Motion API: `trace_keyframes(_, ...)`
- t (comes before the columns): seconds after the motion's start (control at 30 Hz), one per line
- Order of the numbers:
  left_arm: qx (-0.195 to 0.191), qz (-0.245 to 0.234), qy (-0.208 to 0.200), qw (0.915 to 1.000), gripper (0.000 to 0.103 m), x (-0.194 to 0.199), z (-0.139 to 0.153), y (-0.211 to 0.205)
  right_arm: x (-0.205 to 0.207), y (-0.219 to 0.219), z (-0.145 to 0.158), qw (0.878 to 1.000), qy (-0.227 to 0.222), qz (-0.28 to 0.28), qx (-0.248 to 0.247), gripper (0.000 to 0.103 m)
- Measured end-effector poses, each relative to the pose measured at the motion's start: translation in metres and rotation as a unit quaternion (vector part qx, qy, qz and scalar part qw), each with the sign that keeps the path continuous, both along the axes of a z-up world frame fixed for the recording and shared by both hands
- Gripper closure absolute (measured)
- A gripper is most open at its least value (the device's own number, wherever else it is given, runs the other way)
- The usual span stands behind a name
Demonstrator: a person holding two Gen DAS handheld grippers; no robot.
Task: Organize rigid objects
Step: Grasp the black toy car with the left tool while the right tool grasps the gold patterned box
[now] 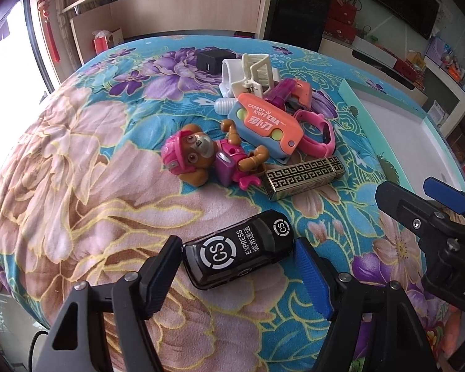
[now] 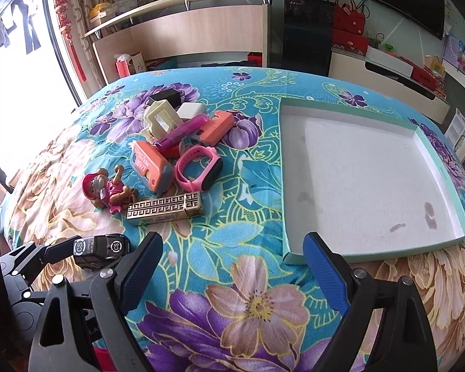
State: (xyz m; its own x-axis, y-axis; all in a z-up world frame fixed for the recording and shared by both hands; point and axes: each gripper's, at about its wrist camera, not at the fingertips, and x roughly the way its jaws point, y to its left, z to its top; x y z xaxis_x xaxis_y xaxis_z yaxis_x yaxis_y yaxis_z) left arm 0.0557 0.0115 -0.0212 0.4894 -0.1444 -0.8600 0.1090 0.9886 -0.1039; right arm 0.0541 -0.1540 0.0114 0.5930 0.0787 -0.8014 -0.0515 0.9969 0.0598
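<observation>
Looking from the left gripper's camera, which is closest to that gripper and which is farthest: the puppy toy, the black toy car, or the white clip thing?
1. Black toy car: right between the left gripper fingers.
2. Puppy toy: lying mid-blanket, beyond the car.
3. White clip: atop the pile at the far end.

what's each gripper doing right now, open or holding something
left gripper: open around the black toy car, pads not yet pressing it
right gripper: open, holding nothing

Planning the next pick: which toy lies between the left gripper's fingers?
The black toy van marked EXPRESS, apart from the pile; the left gripper straddles it.
</observation>
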Motion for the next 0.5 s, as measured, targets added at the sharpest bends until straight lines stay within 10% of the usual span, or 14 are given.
trace_keyframes(0.5,0.007,0.077,-0.008,0.997,0.026,0.012,0.001,0.06,0.035,0.048,-0.025,0.997,0.03,0.069,-0.002,0.011)
